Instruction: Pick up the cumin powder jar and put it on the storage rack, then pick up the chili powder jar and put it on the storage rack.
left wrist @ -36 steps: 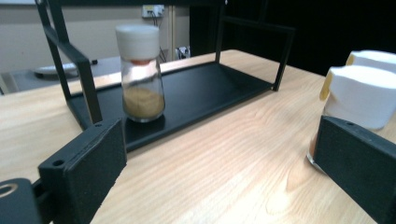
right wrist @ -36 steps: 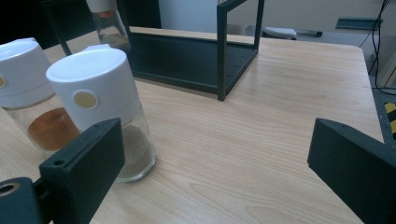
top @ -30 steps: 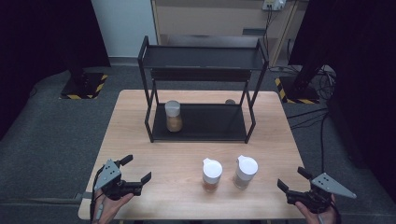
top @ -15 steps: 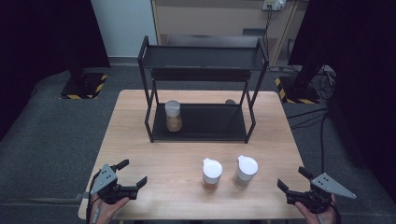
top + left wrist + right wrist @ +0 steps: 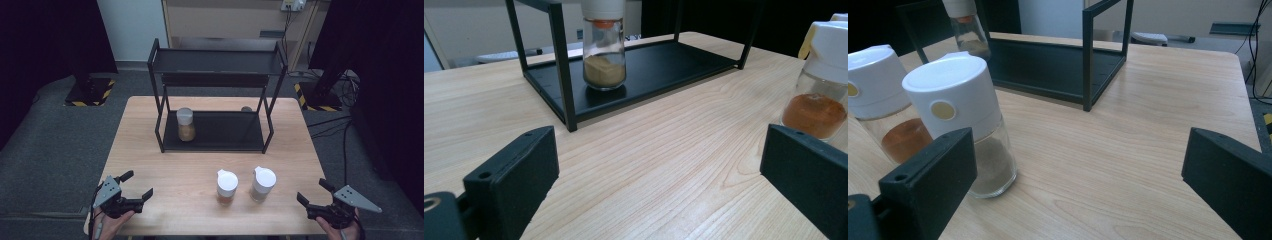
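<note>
The two white-capped glass spice jars, one with orange powder (image 5: 226,187) and one with grey-brown powder (image 5: 262,184), stand close together on the wooden table (image 5: 170,165) in front of the black metal rack (image 5: 215,95). The left gripper (image 5: 134,187) and the right gripper (image 5: 312,192), whose jaws have just been opening, are both spread wide and hold nothing. I judge that a jaw coming in for one jar may push over its neighbour, because the gap between them is narrow.

Light wooden tabletop (image 5: 165,165) on grey carpet floor (image 5: 50,150). Black-and-yellow hazard-striped stand bases (image 5: 90,92) on the floor left and right of the table's far side. Beige wooden cabinet (image 5: 225,20) against the back wall, white power socket (image 5: 292,5) with black cables (image 5: 345,130) trailing right.
</note>
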Tool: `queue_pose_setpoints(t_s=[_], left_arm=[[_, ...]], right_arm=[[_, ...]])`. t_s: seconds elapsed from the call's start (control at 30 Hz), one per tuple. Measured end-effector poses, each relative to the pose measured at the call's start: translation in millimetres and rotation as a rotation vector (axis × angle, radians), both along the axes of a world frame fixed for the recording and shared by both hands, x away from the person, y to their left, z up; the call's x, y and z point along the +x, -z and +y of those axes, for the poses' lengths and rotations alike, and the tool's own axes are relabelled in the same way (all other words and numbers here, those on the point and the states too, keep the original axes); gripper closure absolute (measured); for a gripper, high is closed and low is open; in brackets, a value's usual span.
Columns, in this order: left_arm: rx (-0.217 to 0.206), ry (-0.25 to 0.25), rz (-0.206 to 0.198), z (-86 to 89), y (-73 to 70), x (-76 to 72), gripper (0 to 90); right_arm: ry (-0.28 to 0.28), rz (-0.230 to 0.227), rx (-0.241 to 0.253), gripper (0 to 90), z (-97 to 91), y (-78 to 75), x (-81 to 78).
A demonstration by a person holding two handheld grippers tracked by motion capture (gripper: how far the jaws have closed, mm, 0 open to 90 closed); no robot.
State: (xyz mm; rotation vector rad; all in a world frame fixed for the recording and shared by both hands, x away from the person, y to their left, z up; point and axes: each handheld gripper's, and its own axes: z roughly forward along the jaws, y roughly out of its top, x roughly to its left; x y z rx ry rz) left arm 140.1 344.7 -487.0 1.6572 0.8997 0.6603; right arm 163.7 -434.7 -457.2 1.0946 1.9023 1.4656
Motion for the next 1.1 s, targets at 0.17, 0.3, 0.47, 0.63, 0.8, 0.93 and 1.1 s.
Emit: queue_pose_setpoints(t_s=[0.17,0.3,0.47,0.63,0.8,0.93,1.1], left_arm=[[0.007,0.004,-0.001,0.9,-0.3,0.6,1.0],[0.012,0.010,-0.006,0.4,-0.2,0.5,1.0],[0.010,0.021,-0.009,0.4,-0.1,1.1,1.1],[0.017,0.020,-0.008,0.1,-0.8,0.5,1.1],[0.013,0.025,0.000,0.2,-0.6,1.7,1.0],[0.011,0.028,0.001,0.3,-0.6,2.1,1.1],[0.009,0.029,0.007,0.7,-0.4,2.9,1.0]], right_arm=[[-0.006,-0.003,-0.005,1.7,0.9,0.2,0.4],[-0.010,-0.005,-0.005,1.7,0.7,0.4,0.6],[-0.012,-0.002,-0.005,1.9,1.1,0.1,1.1],[-0.010,0.004,0.002,2.0,1.3,-0.2,1.3],[0.000,0.010,-0.006,2.0,4.1,-4.0,0.6],[0.003,0.004,-0.001,2.3,5.8,-6.4,-1.6],[-0.006,0.019,0.000,2.6,9.1,-11.0,-0.6]])
